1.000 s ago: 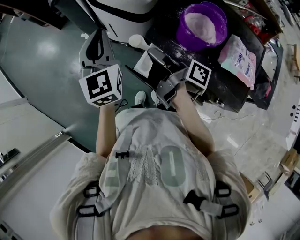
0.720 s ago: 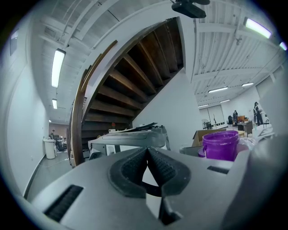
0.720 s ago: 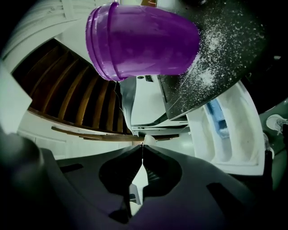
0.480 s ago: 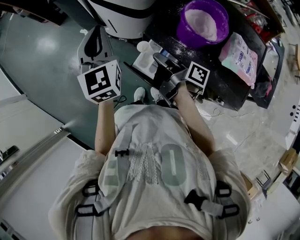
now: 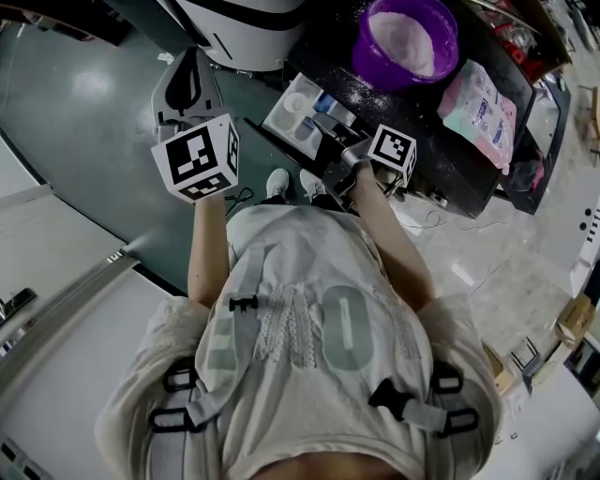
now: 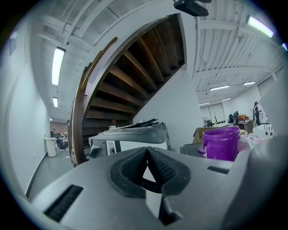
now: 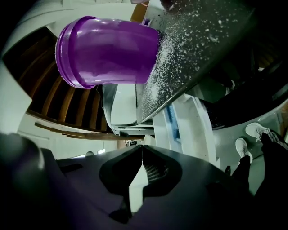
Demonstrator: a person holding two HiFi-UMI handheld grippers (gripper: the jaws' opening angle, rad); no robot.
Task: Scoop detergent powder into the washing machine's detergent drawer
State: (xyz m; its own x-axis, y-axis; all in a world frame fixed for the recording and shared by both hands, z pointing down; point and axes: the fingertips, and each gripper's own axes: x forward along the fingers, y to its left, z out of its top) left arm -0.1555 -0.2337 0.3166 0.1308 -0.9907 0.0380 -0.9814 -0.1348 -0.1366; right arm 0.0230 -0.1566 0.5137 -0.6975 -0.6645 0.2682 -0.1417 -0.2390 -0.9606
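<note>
The left gripper (image 6: 147, 148) is held up on the left, away from the work. Its jaws are pressed together and nothing is between them. It points past the washing machine (image 5: 239, 28) into the room, so I judge that it has no part in the coming move.

The detergent drawer (image 5: 279, 120) stands pulled out from the front of the washing machine, between the machine and the edge of the dark surface (image 5: 450, 159). Its long axis seems to run from the machine toward the person, which is nearly the line along which the right gripper looks.

The right gripper (image 7: 142, 146) is clearly the nearer one. The drawer lies just ahead of its tips and a little to their right in the right gripper view. Its jaws are also together at the tips. I cannot make out a scoop or a handle between them, and the head view is too small there to settle it.

Farther right, the purple tub (image 5: 375, 75) with the white powder (image 5: 408, 42) stands on the surface, among spilled grains. It is beyond the drawer as seen from the right gripper. A pink detergent bag (image 5: 478, 108) lies just beside the tub.
</note>
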